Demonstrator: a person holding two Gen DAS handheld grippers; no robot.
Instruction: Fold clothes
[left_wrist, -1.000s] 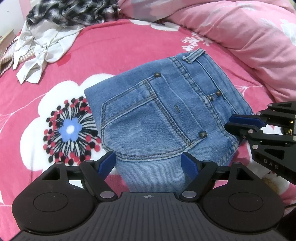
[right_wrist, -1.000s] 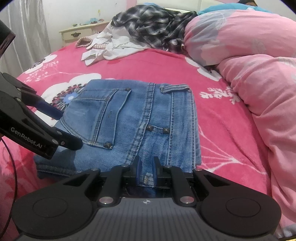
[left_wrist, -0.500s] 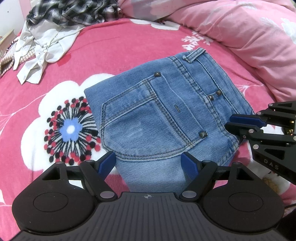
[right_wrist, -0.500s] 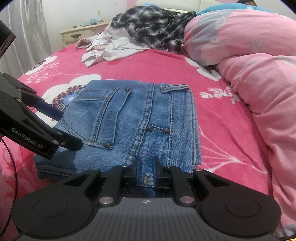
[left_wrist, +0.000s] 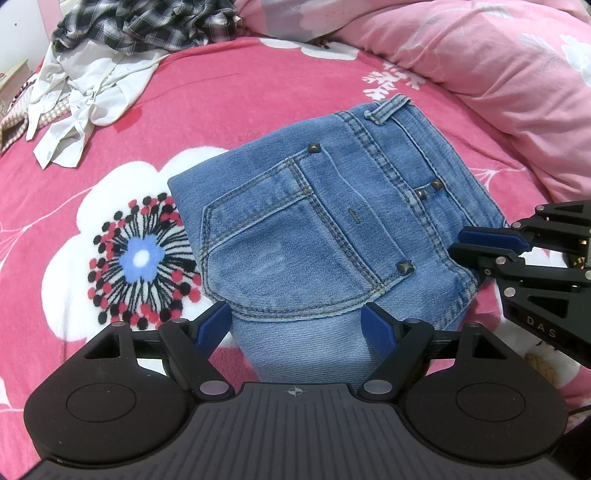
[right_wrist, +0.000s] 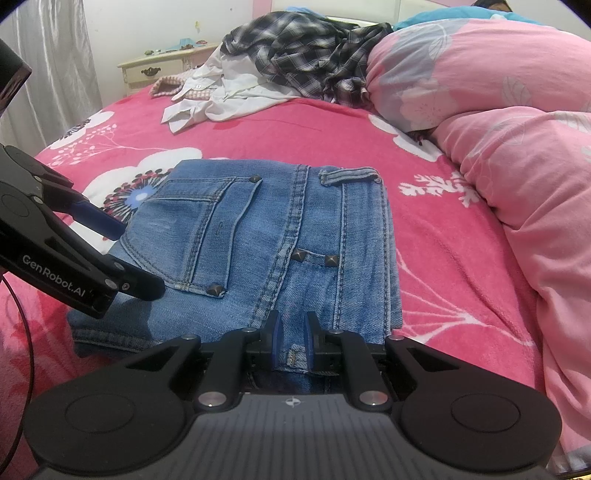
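Observation:
Blue jeans (left_wrist: 314, 229) lie folded into a compact rectangle on the pink flowered bedspread (left_wrist: 258, 88), back pocket facing up. My left gripper (left_wrist: 293, 325) is open wide at the near end of the jeans, and the denim lies between its blue pads (left_wrist: 212, 325) without being pinched. In the right wrist view the left gripper (right_wrist: 138, 260) reaches in over the left edge of the jeans (right_wrist: 258, 240). My right gripper (right_wrist: 292, 332) is nearly shut, with a fold of denim caught between its pads at the near edge. The left wrist view shows the right gripper (left_wrist: 456, 243) at the right edge of the jeans.
A dark plaid shirt (right_wrist: 303, 48) and a white shirt (right_wrist: 229, 96) lie heaped at the far end of the bed. A bulky pink duvet (right_wrist: 509, 122) runs along the right side. A cream nightstand (right_wrist: 159, 70) and a grey curtain (right_wrist: 48, 74) stand beyond the bed.

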